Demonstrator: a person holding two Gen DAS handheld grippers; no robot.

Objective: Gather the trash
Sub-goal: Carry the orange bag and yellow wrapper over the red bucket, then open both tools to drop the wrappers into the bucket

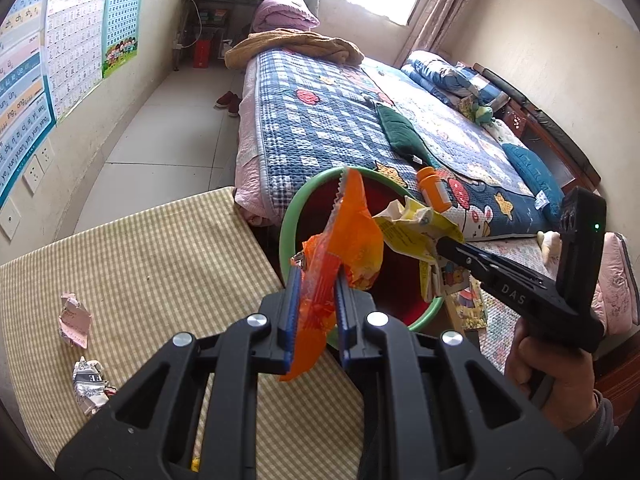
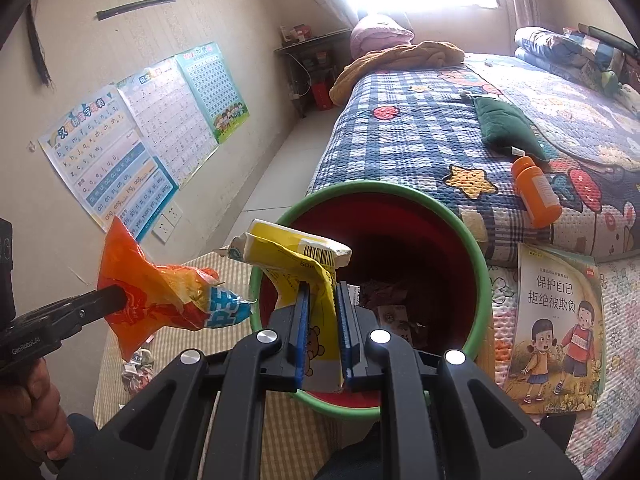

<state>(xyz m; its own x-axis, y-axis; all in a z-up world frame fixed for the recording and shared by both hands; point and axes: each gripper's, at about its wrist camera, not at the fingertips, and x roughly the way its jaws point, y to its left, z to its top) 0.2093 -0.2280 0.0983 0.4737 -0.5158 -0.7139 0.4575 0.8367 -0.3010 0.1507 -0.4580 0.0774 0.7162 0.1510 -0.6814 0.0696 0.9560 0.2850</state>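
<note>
My left gripper (image 1: 318, 280) is shut on an orange plastic wrapper (image 1: 348, 236) and holds it over the near rim of a red bin with a green rim (image 1: 292, 208). My right gripper (image 2: 322, 292) is shut on a crumpled yellow packet (image 2: 296, 248) over the same bin (image 2: 476, 248), which holds some paper scraps. In the left wrist view the right gripper (image 1: 440, 246) comes in from the right with the yellow packet (image 1: 416, 228). In the right wrist view the left gripper (image 2: 116, 298) holds the orange wrapper (image 2: 160, 292) at left.
A checked table (image 1: 140, 260) carries a pink crumpled paper (image 1: 74, 320) and a silver crumpled wrapper (image 1: 90, 386). A bed with a blue plaid quilt (image 1: 320, 120) stands behind the bin, with an orange bottle (image 2: 536, 192) and a green pillow (image 2: 506, 124). A children's book (image 2: 556, 328) lies at right.
</note>
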